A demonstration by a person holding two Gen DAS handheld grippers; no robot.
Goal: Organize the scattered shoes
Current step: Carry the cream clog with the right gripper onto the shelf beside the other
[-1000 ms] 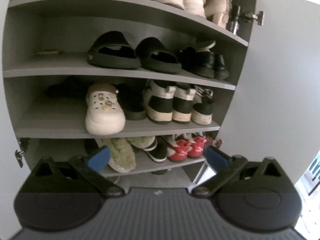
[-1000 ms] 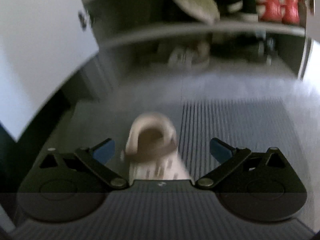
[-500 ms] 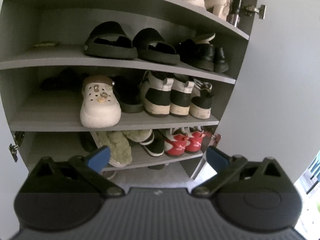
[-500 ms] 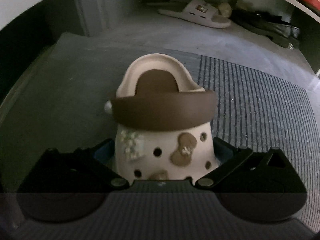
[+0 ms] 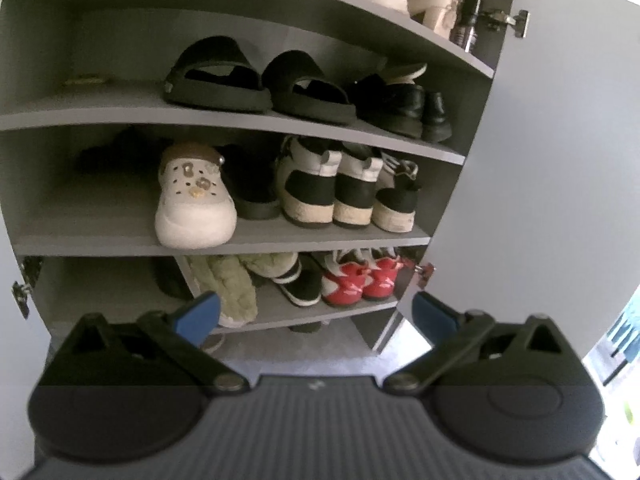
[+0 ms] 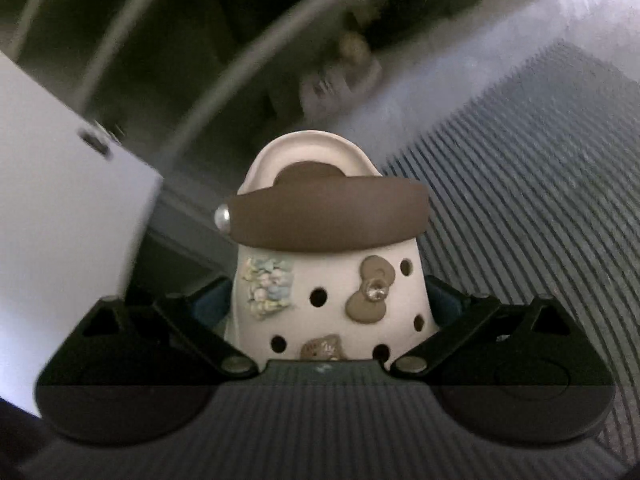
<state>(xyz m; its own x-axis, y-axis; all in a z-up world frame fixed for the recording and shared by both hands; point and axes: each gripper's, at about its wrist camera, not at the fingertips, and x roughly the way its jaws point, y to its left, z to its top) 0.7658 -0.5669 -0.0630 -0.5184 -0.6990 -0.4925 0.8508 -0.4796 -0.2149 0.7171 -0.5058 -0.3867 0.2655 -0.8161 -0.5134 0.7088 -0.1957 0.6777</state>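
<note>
Grey shelves fill the left wrist view, inside an open shoe cupboard (image 5: 60, 236). The left gripper (image 5: 316, 314) is held in front of the low shelves. Its jaws are spread wide with nothing between them. On the middle shelf sits a white clog (image 5: 194, 196) with little charms on top, toe pointing out. Just beside it is a dark slipper (image 5: 250, 188), then black and white sneakers (image 5: 332, 184). One shelf up are two black sandals (image 5: 256, 80) side by side and black leather shoes (image 5: 404, 104). The shelf below has fuzzy green slippers (image 5: 232, 284) and red sneakers (image 5: 360, 278). The cupboard door (image 5: 560, 152) stands open on the right.

In the right wrist view, the right gripper (image 6: 330, 302) has its jaws pressed on the two sides of a cream clog (image 6: 328, 276). This clog has a brown strap (image 6: 324, 216) across it, a bow charm (image 6: 370, 288) and round holes. Its heel points away from the camera. Below and behind it is a striped grey mat (image 6: 540, 184) on the floor. The cupboard behind is blurry, so the shoes there are hard to make out.
</note>
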